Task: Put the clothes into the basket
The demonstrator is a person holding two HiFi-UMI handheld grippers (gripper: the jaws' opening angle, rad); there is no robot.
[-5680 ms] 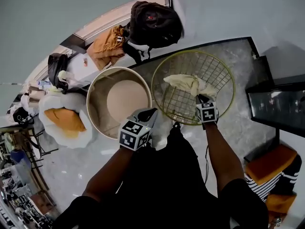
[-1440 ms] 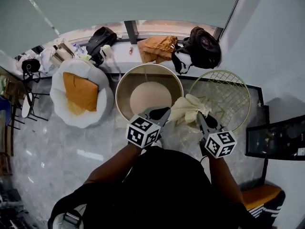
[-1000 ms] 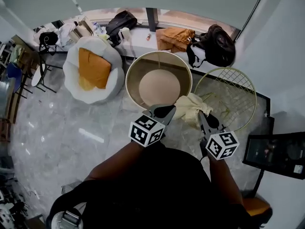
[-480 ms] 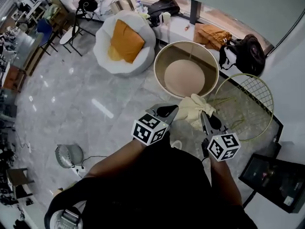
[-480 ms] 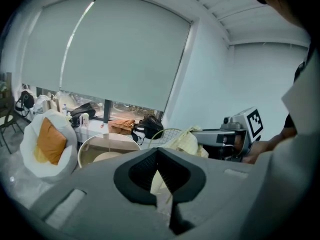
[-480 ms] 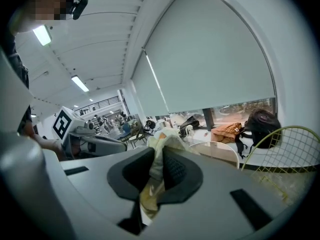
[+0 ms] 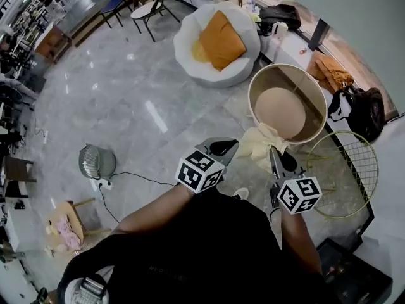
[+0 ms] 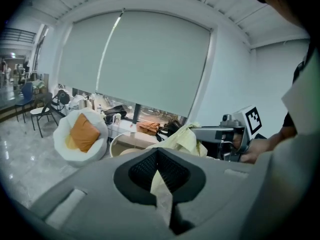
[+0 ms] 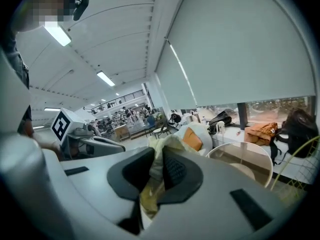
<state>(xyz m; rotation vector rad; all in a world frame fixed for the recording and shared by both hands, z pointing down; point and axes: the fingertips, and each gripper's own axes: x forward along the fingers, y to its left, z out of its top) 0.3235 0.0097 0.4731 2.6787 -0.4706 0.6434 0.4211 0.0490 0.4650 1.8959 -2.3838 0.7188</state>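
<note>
A pale yellow garment (image 7: 261, 140) hangs bunched between my two grippers, just short of the near rim of a round beige basket (image 7: 307, 88). My left gripper (image 7: 226, 148) is shut on the garment's left part, and the cloth (image 8: 183, 138) shows pinched between its dark pads. My right gripper (image 7: 277, 156) is shut on the right part, with folds of the garment (image 9: 161, 148) squeezed in its jaws. The beige basket (image 9: 240, 156) looks empty inside. Each gripper view shows the other gripper: the right gripper (image 8: 220, 134) and the left gripper (image 9: 96, 144).
A gold wire basket (image 7: 355, 164) stands to the right of the beige one. Beyond are a white beanbag with an orange cushion (image 7: 219, 39), an orange cloth (image 7: 330, 72) and a black backpack (image 7: 365, 109) by the window ledge. A small fan (image 7: 97, 162) with a cable sits on the marble floor at left.
Both grippers have carried the garment left, away from the wire basket and up to the beige basket's near rim. The head view has swung left, bringing the fan and more floor into sight.
</note>
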